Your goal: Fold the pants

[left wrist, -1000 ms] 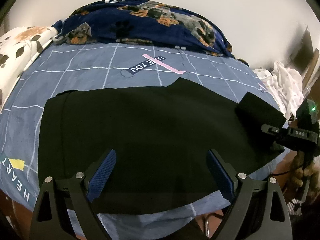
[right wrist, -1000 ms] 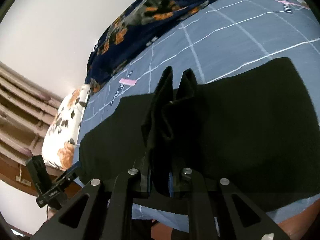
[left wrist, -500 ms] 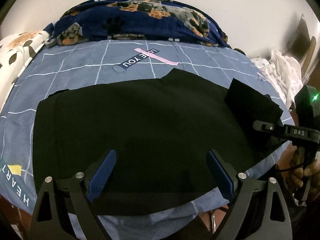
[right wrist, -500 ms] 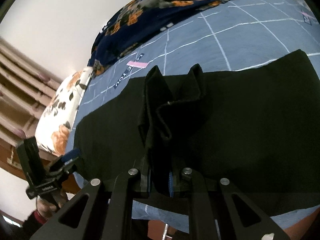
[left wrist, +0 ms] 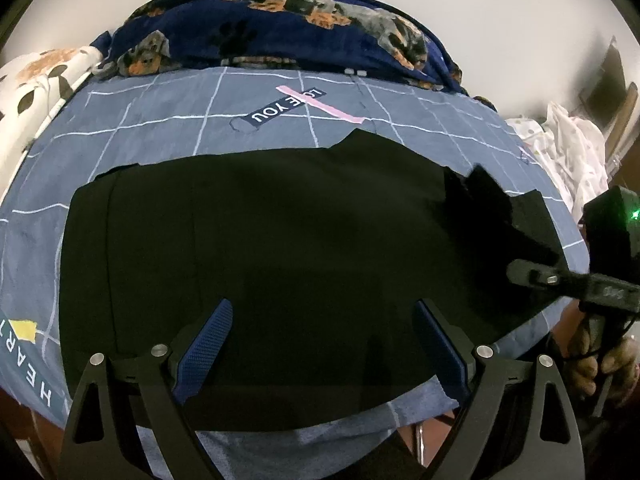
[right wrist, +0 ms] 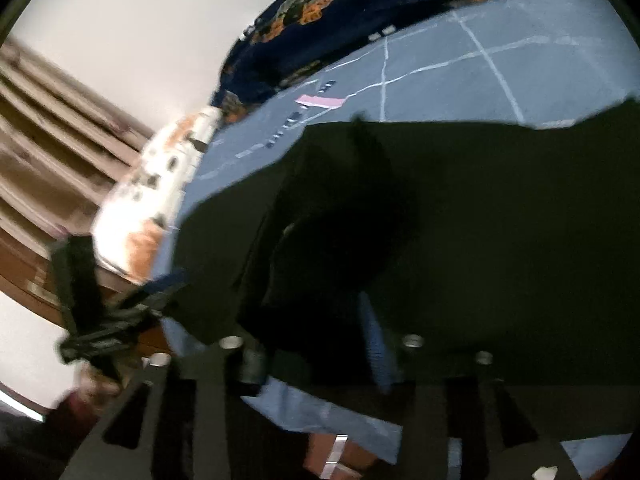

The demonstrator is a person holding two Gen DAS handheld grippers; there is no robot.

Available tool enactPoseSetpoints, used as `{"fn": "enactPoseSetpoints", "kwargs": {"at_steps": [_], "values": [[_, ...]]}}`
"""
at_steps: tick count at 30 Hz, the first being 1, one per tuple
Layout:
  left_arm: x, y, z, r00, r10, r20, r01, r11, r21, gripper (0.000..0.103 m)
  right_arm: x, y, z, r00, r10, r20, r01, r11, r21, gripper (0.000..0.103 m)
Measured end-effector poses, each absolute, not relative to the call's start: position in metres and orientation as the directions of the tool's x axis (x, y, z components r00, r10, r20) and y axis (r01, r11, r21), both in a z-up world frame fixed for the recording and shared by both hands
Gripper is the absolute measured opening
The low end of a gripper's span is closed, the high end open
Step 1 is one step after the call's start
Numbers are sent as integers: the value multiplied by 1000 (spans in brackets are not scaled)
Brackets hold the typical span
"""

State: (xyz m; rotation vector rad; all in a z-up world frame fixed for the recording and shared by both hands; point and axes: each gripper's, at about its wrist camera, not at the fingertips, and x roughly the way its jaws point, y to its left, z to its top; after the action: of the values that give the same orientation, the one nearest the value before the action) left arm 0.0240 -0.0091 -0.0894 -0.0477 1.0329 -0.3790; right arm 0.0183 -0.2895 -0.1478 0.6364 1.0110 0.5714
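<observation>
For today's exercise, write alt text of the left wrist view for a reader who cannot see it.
Black pants lie spread flat on a blue grid-patterned bedsheet, seen between the wide-open blue-padded fingers of the left gripper. At right, the right gripper is opening over a rumpled pant end; a navy dog-print blanket lies behind.

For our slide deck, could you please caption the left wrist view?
Open left tool hovers over black pants spread on a blue grid bedsheet; right tool opens at the folded-over leg end.
</observation>
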Motion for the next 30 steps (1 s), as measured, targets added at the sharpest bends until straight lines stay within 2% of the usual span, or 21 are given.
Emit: {"fn": "enactPoseSetpoints", "kwargs": {"at_steps": [2, 5, 8, 9, 12, 15, 21, 24, 27, 30], "values": [[24, -9, -90, 449, -329, -831, 282, 934, -217, 91, 20, -290, -152, 377, 758, -532, -140, 614, 777, 66], [25, -7, -91, 446, -326, -834, 277, 936, -217, 91, 19, -300, -155, 336, 855, -395, -119, 455, 883, 67], [25, -5, -91, 447, -326, -833, 269, 937, -223, 91, 17, -327, -147, 373, 893, -253, -103, 311, 945, 67], [25, -4, -91, 447, -329, -832, 267, 937, -227, 91, 17, -337, -144, 400, 886, -235, -93, 294, 951, 67], [25, -4, -91, 447, -336, -829, 264, 935, -236, 91, 14, -364, -134, 474, 847, -242, -86, 317, 944, 68], [23, -5, -89, 445, -362, -819, 283, 925, -255, 91, 8, -381, -132, 511, 791, -337, -49, 418, 907, 69], [19, -23, -76, 402, -485, -777, 371, 862, -346, 91, 1, -404, -163, 521, 739, -427, 78, 457, 886, 67], [23, -45, -68, 370, -522, -769, 427, 830, -359, 91, 0, -409, -163, 524, 749, -406, 82, 430, 899, 67], [33, -66, -68, 323, -553, -768, 456, 802, -386, 91, -5, -425, -146, 565, 758, -327, 41, 370, 928, 68], [46, -84, -79, 261, -566, -782, 447, 789, -422, 91, -17, -452, -129, 619, 722, -309, 29, 372, 928, 68]]}}
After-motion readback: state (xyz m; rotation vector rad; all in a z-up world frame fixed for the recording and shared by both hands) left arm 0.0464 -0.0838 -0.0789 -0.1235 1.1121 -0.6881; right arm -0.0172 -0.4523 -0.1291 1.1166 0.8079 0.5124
